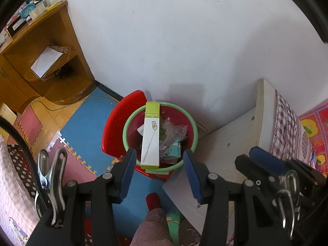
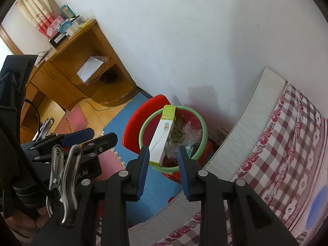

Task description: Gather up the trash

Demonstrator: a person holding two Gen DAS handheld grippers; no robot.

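Trash bin (image 1: 189,123): red, green rim, white/green box (image 1: 150,135) + crumpled plastic inside; both jaws open, empty.

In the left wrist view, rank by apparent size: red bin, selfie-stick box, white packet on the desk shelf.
1. Red bin
2. Selfie-stick box
3. White packet, though it sits farther off, so its true size is unsure.
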